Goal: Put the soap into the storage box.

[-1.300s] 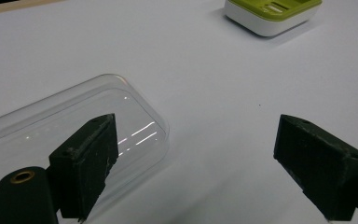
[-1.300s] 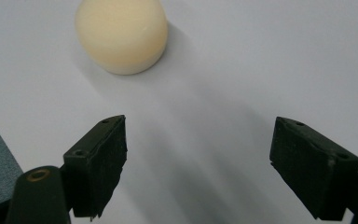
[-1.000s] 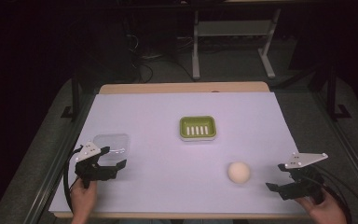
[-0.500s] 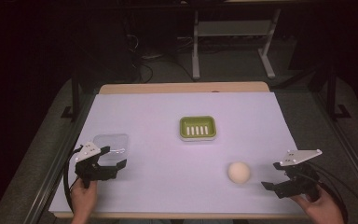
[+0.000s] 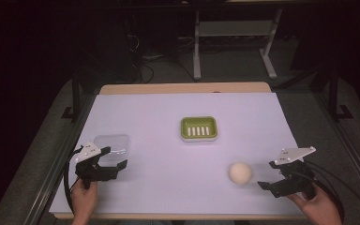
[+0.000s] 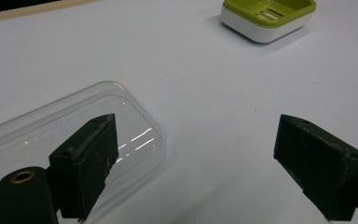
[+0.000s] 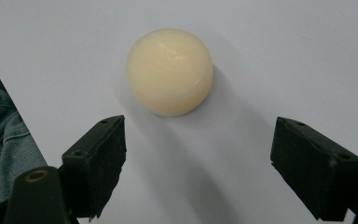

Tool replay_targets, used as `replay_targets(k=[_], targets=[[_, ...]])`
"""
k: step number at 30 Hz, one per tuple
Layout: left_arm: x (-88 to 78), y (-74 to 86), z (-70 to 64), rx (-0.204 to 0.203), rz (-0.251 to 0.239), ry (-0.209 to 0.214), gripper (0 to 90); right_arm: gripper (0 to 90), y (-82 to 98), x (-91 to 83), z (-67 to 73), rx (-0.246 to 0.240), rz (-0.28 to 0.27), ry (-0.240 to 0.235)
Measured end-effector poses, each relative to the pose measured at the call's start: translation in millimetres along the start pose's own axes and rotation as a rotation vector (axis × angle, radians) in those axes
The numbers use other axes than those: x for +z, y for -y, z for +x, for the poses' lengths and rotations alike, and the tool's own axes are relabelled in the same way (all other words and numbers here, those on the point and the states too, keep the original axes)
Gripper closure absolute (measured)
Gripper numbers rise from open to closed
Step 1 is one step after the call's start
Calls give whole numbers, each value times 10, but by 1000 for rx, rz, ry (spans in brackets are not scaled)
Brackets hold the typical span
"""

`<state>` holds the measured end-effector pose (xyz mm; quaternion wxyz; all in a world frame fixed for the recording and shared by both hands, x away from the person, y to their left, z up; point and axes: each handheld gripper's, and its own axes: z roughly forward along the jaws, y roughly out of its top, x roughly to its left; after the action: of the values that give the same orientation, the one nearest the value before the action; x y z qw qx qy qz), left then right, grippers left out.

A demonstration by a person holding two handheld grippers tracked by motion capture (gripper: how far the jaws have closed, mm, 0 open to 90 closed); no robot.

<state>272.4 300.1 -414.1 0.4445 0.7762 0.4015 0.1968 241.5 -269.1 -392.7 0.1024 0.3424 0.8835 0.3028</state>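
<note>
A round cream soap (image 5: pixel 240 173) lies on the white table near the front right. In the right gripper view the soap (image 7: pixel 169 71) sits just beyond my right gripper (image 7: pixel 198 130), whose jaws stand wide open and apart from it. From the high view, the right gripper (image 5: pixel 269 177) is a short way right of the soap. A clear plastic lid (image 5: pixel 112 144) rests at the front left. My left gripper (image 5: pixel 115 158) is open at its near edge, one jaw over the lid (image 6: pixel 51 135). A green soap dish (image 5: pixel 198 128) with a white base stands mid-table.
The white table cover (image 5: pixel 168 108) ends at a wooden strip along the far edge. Grey floor and metal frame legs (image 5: pixel 197 51) lie beyond. A denim sleeve (image 7: pixel 4 140) shows at the left of the right gripper view. Cables trail from both grippers.
My right gripper has crept a little to the left, closer to the soap. The left gripper has hardly moved.
</note>
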Motion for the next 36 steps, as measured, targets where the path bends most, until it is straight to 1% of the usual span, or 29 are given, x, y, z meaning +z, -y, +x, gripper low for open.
replay_targets(k=[4,5,9,10,20,21,23,26,30,36], targets=[[3,3,2,-2,-4,0,129,173,-24,0,15,5,8,-7],[1,3,2,-4,-4,-1,129,173,-43,1,14,-10,11,-5],[9,8,1,-6,-1,-1,129,174,-83,3,15,-5,19,-12],[12,8,-1,-9,-1,-2,129,174,-118,7,18,-11,24,-21],[-3,12,16,-12,-2,-5,129,174,-302,99,43,-50,46,-41],[-5,12,19,-11,-3,-4,129,174,-338,114,56,-51,58,-47],[-7,12,21,-11,-2,-4,129,174,-368,121,60,-58,64,-56],[-5,13,22,-10,-1,-6,129,174,-392,119,67,-64,66,-52],[-8,13,23,-8,-2,-8,129,173,-436,131,69,-63,67,-58],[-11,13,27,-10,-3,-9,129,173,-519,171,83,-78,74,-64]])
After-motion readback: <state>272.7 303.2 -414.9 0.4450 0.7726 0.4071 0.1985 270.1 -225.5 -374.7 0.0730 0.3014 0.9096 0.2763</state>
